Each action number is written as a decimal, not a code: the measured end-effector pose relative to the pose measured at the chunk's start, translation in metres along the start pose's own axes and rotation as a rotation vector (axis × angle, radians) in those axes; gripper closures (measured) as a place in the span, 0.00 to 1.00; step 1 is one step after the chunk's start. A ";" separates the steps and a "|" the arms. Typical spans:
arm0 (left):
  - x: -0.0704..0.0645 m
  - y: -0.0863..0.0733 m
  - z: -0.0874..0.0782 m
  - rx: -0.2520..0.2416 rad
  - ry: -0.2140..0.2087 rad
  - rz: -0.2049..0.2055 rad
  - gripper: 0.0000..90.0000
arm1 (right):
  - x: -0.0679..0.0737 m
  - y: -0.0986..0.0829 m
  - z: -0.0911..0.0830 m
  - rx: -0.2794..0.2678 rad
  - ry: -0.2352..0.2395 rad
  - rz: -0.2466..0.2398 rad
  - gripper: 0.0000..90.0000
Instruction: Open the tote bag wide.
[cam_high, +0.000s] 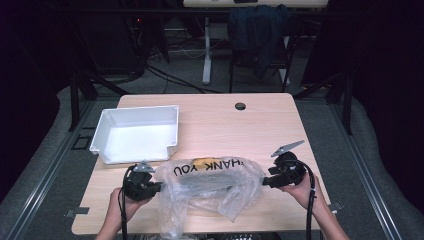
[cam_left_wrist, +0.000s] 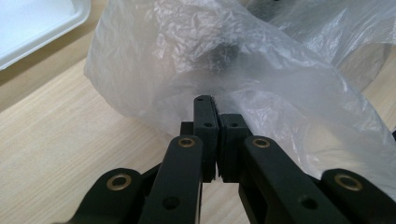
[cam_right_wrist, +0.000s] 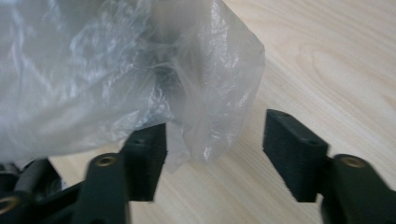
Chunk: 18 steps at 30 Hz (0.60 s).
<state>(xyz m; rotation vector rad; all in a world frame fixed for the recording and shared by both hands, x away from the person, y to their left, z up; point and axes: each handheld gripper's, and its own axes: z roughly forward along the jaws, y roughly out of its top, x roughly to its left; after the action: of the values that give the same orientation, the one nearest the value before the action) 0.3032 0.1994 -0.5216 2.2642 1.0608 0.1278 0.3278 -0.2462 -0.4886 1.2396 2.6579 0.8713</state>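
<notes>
A clear plastic bag (cam_high: 210, 187) printed "THANK YOU" lies crumpled on the near part of the wooden counter (cam_high: 260, 125), stretched between the two hands. Something pale yellow-brown shows through the film near the lettering — what it is cannot be told.

The left tongs (cam_high: 160, 187) sit at the bag's left end. In the left gripper view the left tongs (cam_left_wrist: 218, 122) have their jaws pressed nearly together, and the edge of the plastic bag (cam_left_wrist: 233, 70) comes right down to the tips; the film appears pinched between them.

The right tongs (cam_high: 265, 181) sit at the bag's right end. In the right gripper view the right tongs (cam_right_wrist: 215, 140) stand wide apart, and a corner of the plastic bag (cam_right_wrist: 116, 79) hangs into the gap beside the left-hand jaw — not clamped.

A white plastic tray (cam_high: 102, 131) rests on the counter's far left, just behind the bag and apart from both tongs.
</notes>
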 end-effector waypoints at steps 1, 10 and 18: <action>0.000 0.000 0.000 -0.003 0.001 0.000 0.98 | 0.002 0.001 -0.005 -0.008 0.003 -0.010 0.40; 0.001 0.000 -0.001 -0.014 0.009 -0.003 0.98 | 0.015 0.005 -0.041 -0.098 0.021 -0.051 0.30; 0.001 0.001 -0.002 -0.011 0.015 -0.001 0.97 | 0.026 0.011 -0.044 -0.151 0.062 -0.116 0.31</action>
<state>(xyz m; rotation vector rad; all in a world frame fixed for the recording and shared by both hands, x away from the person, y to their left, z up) 0.3040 0.2008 -0.5202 2.2558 1.0668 0.1502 0.3040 -0.2418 -0.4423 1.0298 2.6226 1.0851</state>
